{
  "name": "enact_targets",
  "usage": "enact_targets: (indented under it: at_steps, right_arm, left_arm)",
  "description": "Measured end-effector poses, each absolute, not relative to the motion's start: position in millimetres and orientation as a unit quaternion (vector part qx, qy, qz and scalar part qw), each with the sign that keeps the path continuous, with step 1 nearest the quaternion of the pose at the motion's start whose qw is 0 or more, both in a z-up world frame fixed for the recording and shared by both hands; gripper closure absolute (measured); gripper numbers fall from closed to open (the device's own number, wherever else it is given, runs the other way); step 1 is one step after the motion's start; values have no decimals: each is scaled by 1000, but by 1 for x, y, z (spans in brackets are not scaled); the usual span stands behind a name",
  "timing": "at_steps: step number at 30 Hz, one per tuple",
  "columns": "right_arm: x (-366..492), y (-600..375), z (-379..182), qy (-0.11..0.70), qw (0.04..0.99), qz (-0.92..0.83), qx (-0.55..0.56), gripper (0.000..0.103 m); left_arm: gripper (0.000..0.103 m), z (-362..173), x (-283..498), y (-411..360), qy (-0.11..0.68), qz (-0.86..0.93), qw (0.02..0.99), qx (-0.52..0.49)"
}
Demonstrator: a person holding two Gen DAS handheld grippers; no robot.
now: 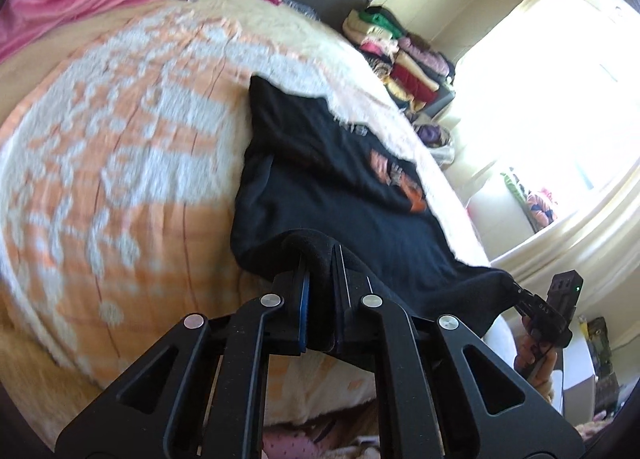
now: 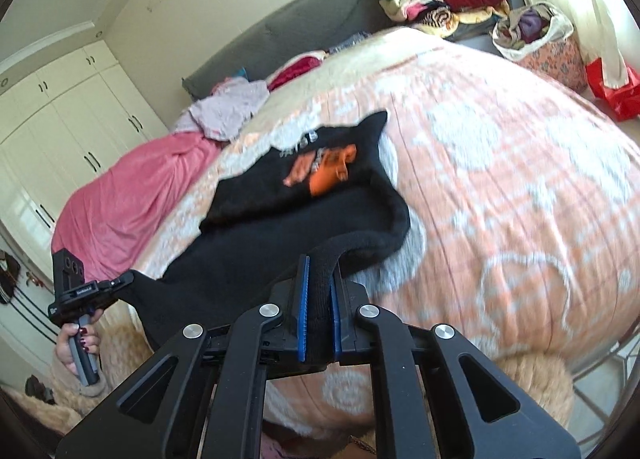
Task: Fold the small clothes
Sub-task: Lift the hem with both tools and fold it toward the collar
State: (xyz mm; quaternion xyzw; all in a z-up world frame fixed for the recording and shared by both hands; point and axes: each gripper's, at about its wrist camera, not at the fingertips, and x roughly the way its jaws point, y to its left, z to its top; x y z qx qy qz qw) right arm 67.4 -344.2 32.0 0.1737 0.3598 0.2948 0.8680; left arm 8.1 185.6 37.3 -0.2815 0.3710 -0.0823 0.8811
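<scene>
Two grippers, left gripper (image 1: 320, 283) and right gripper (image 2: 318, 311), each clamped on the black sweatshirt (image 2: 280, 219) hem; fabric soft, thick, limp; corner holds suit.

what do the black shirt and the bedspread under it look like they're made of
Black shirt: looks like soft matte knit, maybe cotton jersey or light fleece; it drapes limply and bunches thick where each claw grips it, with a flat orange print. Bedspread: seems a woven or quilted cotton, matte, with stitched lines and a peach-and-white pattern; blur leaves it open.
</scene>
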Motion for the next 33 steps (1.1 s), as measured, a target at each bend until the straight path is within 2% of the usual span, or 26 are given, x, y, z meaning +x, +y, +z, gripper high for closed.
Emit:
enact_targets:
  at_steps: [18, 33]
  right_arm:
    - [158, -326, 87, 311, 888, 277, 193, 95]
    - [222, -291, 103, 298, 903, 265, 158, 95]
  left_arm:
    - [100, 85, 79, 216, 302, -56, 910, -277]
    - [100, 84, 140, 231, 302, -18, 916, -262]
